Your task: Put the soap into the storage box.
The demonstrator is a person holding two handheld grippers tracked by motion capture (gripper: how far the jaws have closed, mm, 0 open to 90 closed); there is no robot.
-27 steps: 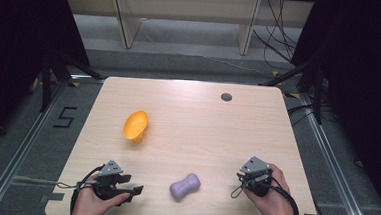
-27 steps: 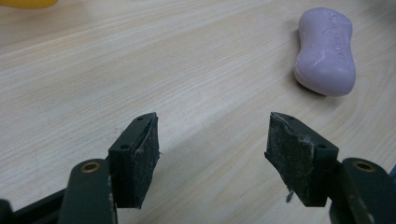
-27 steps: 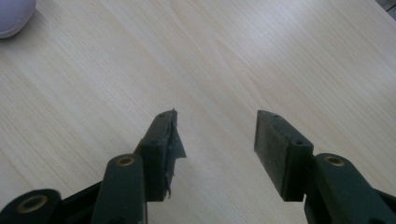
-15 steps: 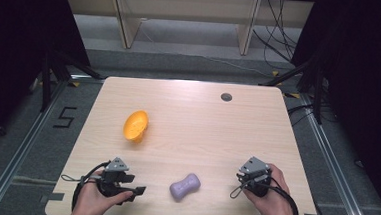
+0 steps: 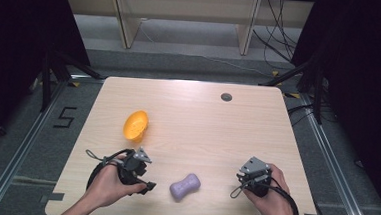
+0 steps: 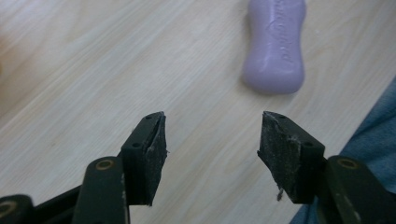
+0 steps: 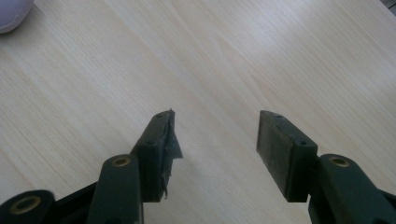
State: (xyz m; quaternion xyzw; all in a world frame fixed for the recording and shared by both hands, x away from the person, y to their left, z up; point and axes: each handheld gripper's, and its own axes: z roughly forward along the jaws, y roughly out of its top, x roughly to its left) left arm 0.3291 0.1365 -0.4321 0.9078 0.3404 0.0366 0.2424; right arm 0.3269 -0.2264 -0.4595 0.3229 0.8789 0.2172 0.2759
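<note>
A purple bone-shaped soap bar [image 5: 184,187] lies near the table's front edge, between the two hands; in the left gripper view the soap bar [image 6: 274,44] lies ahead and a little right of the jaws. My left gripper [image 5: 147,187] stands open just left of the bar, apart from it, its jaws [image 6: 212,149] holding nothing. An orange bowl [image 5: 136,124] lies tilted on the table behind the left hand. My right gripper [image 5: 240,176] rests at the front right, open and empty [image 7: 215,140]. A corner of the soap bar [image 7: 11,14] shows at its top left.
The light wooden table [image 5: 198,118] has a small dark round grommet [image 5: 226,96] near its far edge. A blue sleeve or trouser fabric [image 6: 373,121] shows at the right of the left gripper view. Shelving legs and cables lie on the floor beyond the table.
The left hand and gripper have moved right and slightly forward, toward the purple soap bar. The right gripper, the bar and the bowl have stayed put.
</note>
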